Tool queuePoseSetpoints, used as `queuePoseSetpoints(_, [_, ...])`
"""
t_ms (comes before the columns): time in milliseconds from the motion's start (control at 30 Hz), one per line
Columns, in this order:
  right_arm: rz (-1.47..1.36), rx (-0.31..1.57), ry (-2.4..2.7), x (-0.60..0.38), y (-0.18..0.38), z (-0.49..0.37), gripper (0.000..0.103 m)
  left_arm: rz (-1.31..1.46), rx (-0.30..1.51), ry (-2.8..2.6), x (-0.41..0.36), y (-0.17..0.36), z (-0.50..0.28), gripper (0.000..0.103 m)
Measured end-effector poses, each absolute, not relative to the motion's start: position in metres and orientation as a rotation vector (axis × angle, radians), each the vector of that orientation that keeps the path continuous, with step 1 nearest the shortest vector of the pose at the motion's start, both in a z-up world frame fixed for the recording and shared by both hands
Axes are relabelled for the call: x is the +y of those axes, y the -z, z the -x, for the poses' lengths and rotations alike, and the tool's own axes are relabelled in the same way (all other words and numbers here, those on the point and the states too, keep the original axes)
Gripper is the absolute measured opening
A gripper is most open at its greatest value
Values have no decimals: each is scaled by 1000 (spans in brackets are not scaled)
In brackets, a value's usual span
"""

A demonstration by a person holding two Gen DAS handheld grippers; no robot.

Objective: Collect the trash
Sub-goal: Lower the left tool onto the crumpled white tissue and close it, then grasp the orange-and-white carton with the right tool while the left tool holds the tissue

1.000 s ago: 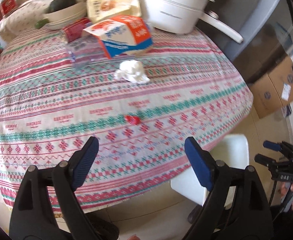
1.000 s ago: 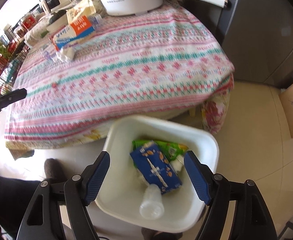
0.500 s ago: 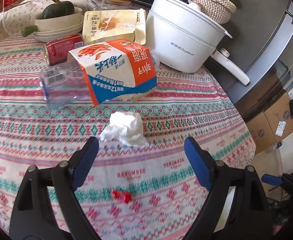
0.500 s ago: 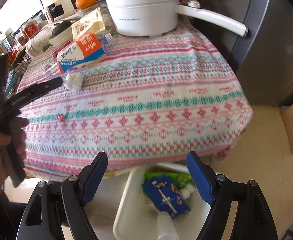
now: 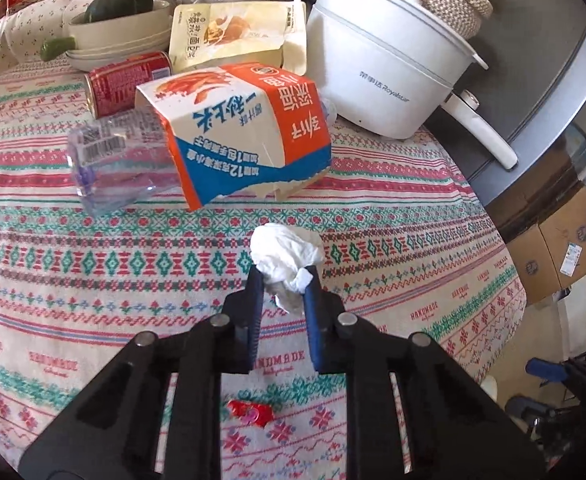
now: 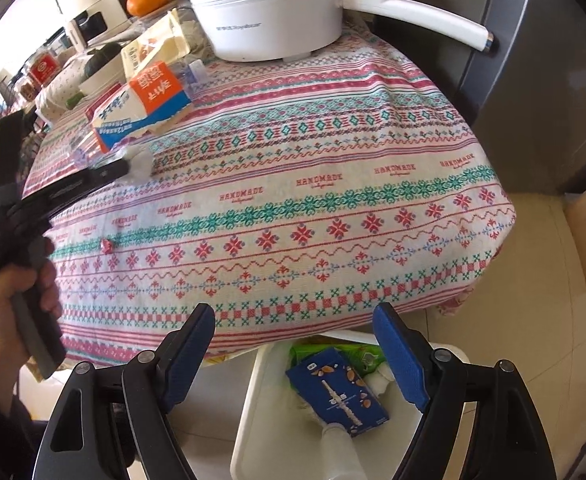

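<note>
The left tongs [image 5: 281, 276] are clenched on a crumpled white paper tissue [image 5: 287, 254], their blue pads pinching its near part while the rest bulges out beyond the tips. The tissue sits on or just above the bench [image 5: 413, 240], which is covered in a cloth patterned in red, green and white; whether it touches the cloth cannot be told. Near the tongs, partly hidden between their black arms, lies a small red scrap of wrapper [image 5: 251, 414]. Farther off, a torn orange, blue and white carton [image 5: 237, 128] lies on its side, covering one end of a crushed clear plastic bottle [image 5: 113, 164] to its left. Behind them lie a red can [image 5: 127, 82], a cream food pouch [image 5: 237, 36] and, to the right, a white electric pot [image 5: 381, 60].

The right tongs [image 6: 293, 356] are released, jaws wide apart and holding nothing, hovering by the near edge of the bench. Below them stands a white plastic bin [image 6: 253, 420], its far part hidden under the bench edge and its near part cut off by the frame. Inside show a dark blue carton [image 6: 337, 396], a green packet [image 6: 329, 350] and a clear bottle [image 6: 339, 454]. At the left of this view, the left hand [image 6: 21, 300] grips its tool.
</note>
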State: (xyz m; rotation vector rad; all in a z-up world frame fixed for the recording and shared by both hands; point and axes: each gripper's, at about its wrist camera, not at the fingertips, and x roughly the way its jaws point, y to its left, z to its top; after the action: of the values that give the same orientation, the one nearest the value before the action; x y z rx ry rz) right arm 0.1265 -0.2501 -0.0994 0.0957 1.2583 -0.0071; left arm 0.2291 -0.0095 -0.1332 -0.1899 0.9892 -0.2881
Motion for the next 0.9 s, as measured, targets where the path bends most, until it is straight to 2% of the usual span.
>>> queuePoseSetpoints(567, [-149,1151,-43,-164,88,-175,83,126,920,209,97,67,-177,20])
queuePoseSetpoints(900, [47,971,-57,-51,103,-235,83,154,883,153,149,52,-164,20])
